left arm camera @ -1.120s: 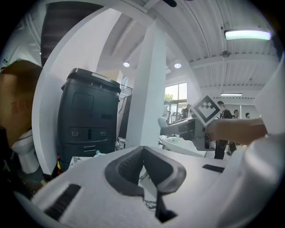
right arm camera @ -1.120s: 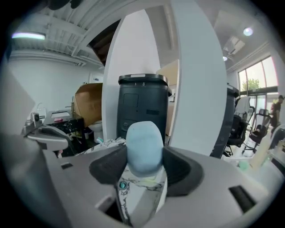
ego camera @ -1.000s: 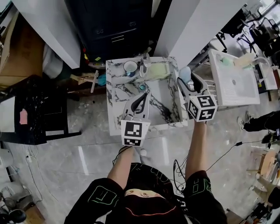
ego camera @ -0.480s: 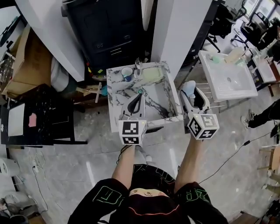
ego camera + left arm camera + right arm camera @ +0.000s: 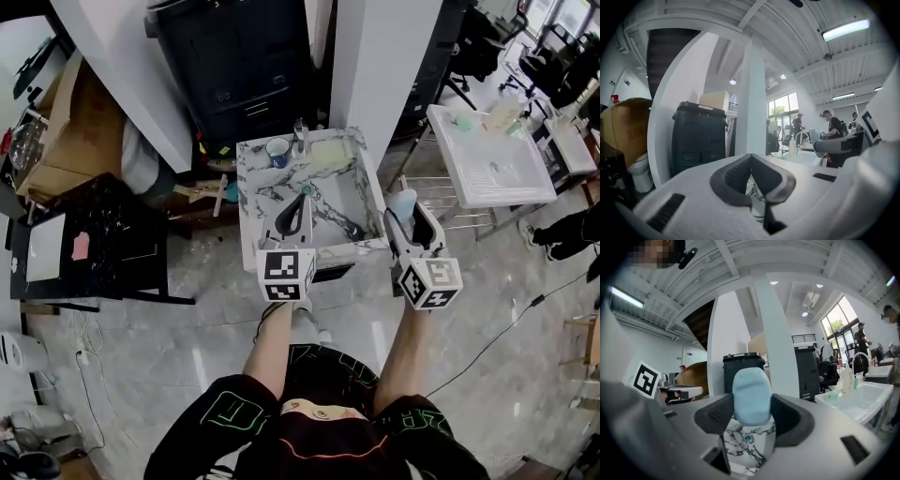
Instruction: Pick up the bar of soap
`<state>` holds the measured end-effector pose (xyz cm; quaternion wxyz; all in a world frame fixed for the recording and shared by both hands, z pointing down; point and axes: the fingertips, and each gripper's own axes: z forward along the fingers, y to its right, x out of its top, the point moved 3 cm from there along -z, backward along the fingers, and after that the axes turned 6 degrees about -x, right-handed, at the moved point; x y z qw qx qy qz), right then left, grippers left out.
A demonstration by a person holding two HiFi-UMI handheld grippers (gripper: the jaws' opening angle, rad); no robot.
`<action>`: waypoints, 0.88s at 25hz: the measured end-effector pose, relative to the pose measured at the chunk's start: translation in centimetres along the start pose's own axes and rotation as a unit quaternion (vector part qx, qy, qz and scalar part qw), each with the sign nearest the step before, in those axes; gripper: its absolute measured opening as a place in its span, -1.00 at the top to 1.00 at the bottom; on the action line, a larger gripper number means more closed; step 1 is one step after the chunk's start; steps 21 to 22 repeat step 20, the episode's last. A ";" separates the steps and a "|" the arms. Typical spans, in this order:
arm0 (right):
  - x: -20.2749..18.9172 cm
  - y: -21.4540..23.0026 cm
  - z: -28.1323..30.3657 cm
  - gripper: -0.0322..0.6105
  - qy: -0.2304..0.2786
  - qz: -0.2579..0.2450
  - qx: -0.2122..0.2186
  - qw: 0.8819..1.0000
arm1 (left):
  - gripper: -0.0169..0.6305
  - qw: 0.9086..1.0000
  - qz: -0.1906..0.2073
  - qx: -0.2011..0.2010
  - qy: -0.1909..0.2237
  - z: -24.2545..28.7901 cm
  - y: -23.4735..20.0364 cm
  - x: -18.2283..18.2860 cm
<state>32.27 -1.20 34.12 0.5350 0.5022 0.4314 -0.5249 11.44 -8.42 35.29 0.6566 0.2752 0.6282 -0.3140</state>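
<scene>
Soap held in the right gripper beside the marble sink

The right gripper (image 5: 405,212) had its fingers clamped on the pale blue bar of soap (image 5: 751,397), which sat just off the right rim of the marble sink (image 5: 246,202). The left gripper (image 5: 302,197) hung over the basin, its fingers closed together on nothing.
</scene>
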 end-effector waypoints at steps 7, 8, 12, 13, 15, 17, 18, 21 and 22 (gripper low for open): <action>0.7 0.0 0.0 0.09 0.007 -0.003 0.003 1.000 | 0.92 1.000 0.004 0.001 0.006 -0.1 0.2 0.9; 1.0 0.0 0.1 0.09 0.008 -0.005 0.006 1.000 | 0.92 1.000 0.004 0.001 0.009 0.0 0.2 1.3; 0.6 0.3 0.2 0.09 0.010 -0.002 0.005 1.000 | 0.92 1.000 0.011 0.001 0.011 0.1 0.4 1.2; 0.3 0.3 0.3 0.09 0.010 0.000 0.004 1.000 | 0.92 1.000 0.012 0.001 0.010 0.1 0.4 1.0; 0.1 0.1 0.4 0.09 0.010 -0.001 0.004 1.000 | 0.92 1.000 0.013 0.000 0.009 0.0 0.2 0.8; 0.1 -0.1 0.4 0.09 0.010 -0.003 0.004 1.000 | 0.92 1.000 0.013 -0.002 0.007 0.0 0.1 0.8; 0.2 -0.2 0.5 0.09 0.011 -0.004 0.004 1.000 | 0.92 1.000 0.013 -0.002 0.007 0.0 0.0 0.9; 0.5 -0.5 0.7 0.09 0.012 -0.008 0.006 1.000 | 0.92 1.000 0.013 -0.003 0.007 0.0 -0.2 1.0; 0.5 -0.5 0.7 0.09 0.012 -0.008 0.006 1.000 | 0.92 1.000 0.013 -0.003 0.007 0.0 -0.2 1.0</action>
